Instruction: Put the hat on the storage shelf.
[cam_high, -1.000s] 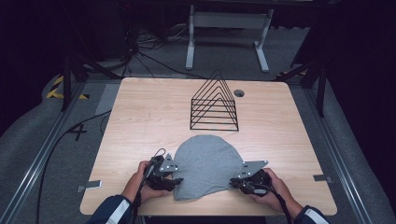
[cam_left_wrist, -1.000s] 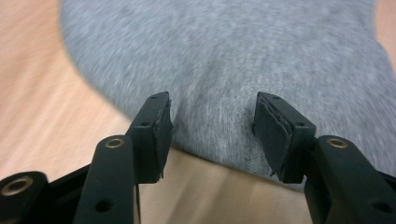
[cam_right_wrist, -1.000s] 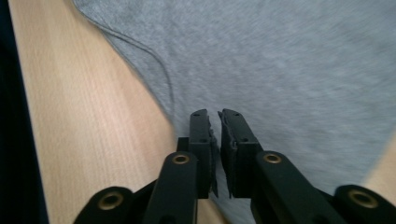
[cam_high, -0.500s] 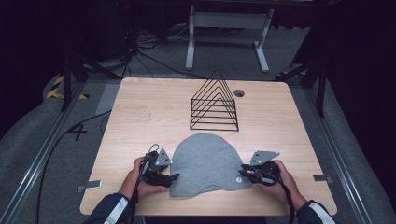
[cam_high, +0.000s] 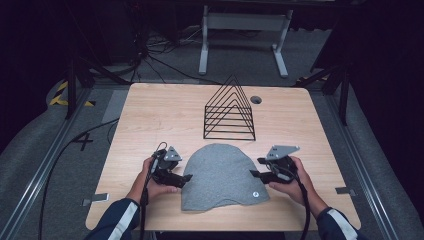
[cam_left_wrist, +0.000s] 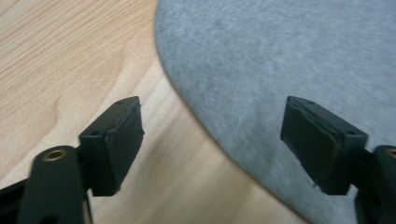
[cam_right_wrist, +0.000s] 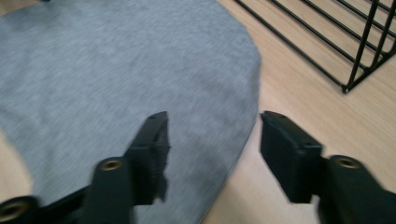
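Both grippers have released the grey beanie (cam_high: 221, 176) since one second ago. One beanie lies flat at the near table (cam_high: 150, 110) edge, between the hands. Left gripper (cam_high: 184, 178): jaws wide apart, holding nothing, straddling the beanie's left edge. Right gripper (cam_high: 254, 168): jaws wide apart, holding nothing, straddling the right edge. One black wire rack (cam_high: 230, 111) stands farther back, empty.

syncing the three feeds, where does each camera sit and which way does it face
High view: above the person's side, facing forward and down on the table; forearms, hands, both grippers show.
Left gripper view: on the left gripper, open fingers straddling the grey beanie edge.
Right gripper view: on the right gripper, open.
Shared: beanie; wire rack.
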